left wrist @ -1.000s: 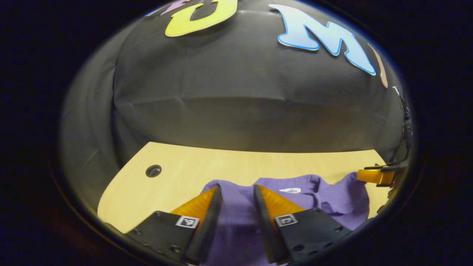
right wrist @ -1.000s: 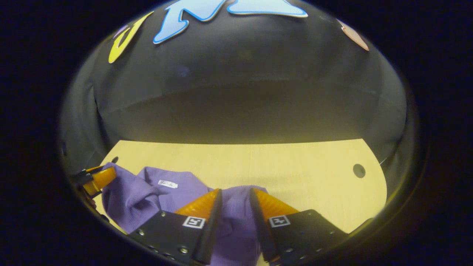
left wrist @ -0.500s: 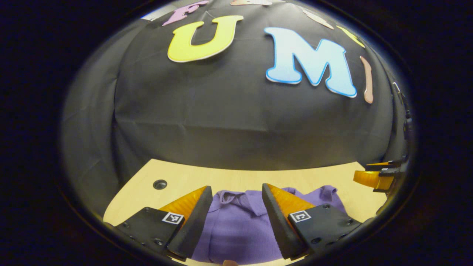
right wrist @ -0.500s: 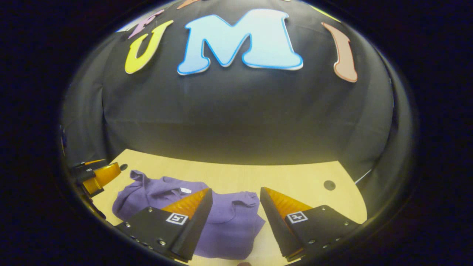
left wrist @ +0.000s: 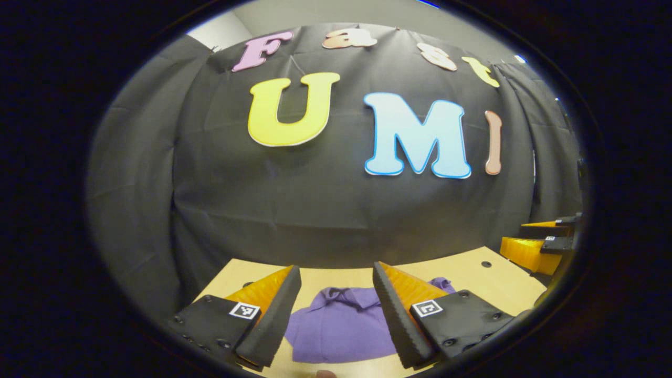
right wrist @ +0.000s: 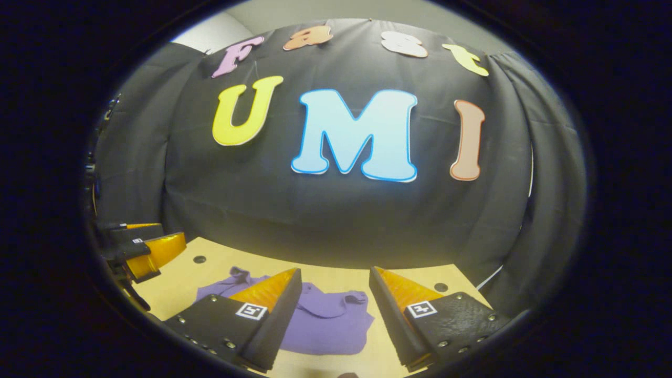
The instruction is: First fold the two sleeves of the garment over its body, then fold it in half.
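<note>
left gripper (left wrist: 332, 299), right gripper (right wrist: 331, 302) both released | garment (left wrist: 341, 328) folded below on tabletop (left wrist: 472, 275) | I judge task done; next, just retreat

Plenty of room up here

Both my grippers hang spread above the table (right wrist: 420, 278); the purple garment (left wrist: 341, 328) lies flat below, black cloth wall (right wrist: 336, 220) closing off the far edge.
</note>
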